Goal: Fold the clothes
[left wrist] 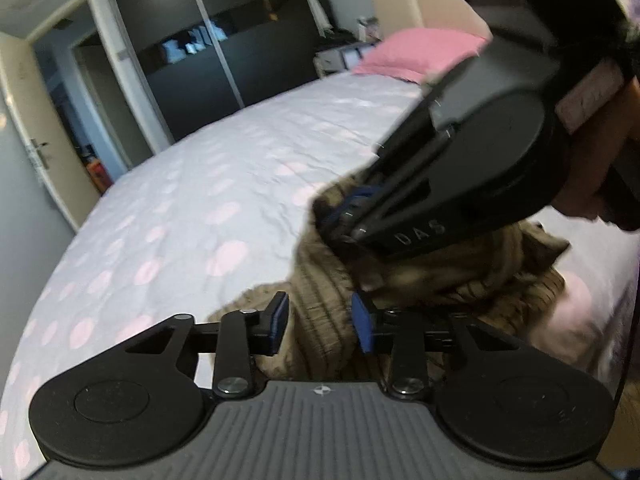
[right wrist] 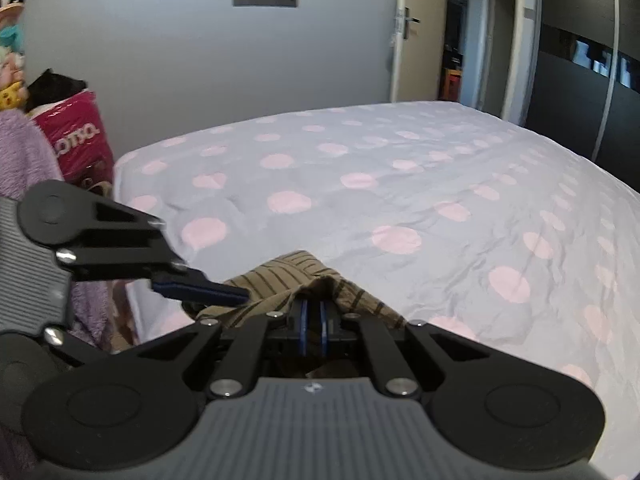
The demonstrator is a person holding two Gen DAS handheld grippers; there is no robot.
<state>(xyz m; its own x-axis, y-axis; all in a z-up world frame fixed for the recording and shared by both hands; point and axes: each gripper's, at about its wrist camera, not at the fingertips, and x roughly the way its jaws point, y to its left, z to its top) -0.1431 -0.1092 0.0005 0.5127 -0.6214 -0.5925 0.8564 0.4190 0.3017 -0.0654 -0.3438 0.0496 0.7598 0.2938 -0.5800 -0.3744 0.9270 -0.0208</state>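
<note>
A brown striped garment [left wrist: 320, 312] lies bunched on the near part of the bed, with a ridge of it pulled up. My left gripper [left wrist: 320, 320] is low over it. Its blue pads [left wrist: 280, 316] stand apart with a fold of the cloth between them, and I see no pinch. My right gripper [left wrist: 344, 216] reaches in from the upper right of the left wrist view and is shut on the raised cloth. In the right wrist view the right gripper [right wrist: 313, 312] has its pads nearly together on the garment [right wrist: 288, 276]. One left finger [right wrist: 200, 290] touches the cloth's left edge there.
The bed [right wrist: 360, 160] has a pale cover with pink dots and stretches far ahead. A pink pillow [left wrist: 420, 52] lies at its head. Dark sliding wardrobe doors [left wrist: 224, 60] and an open door [left wrist: 36, 136] stand beyond. A pink bag [right wrist: 76, 136] and a purple fleece [right wrist: 24, 152] sit beside the bed.
</note>
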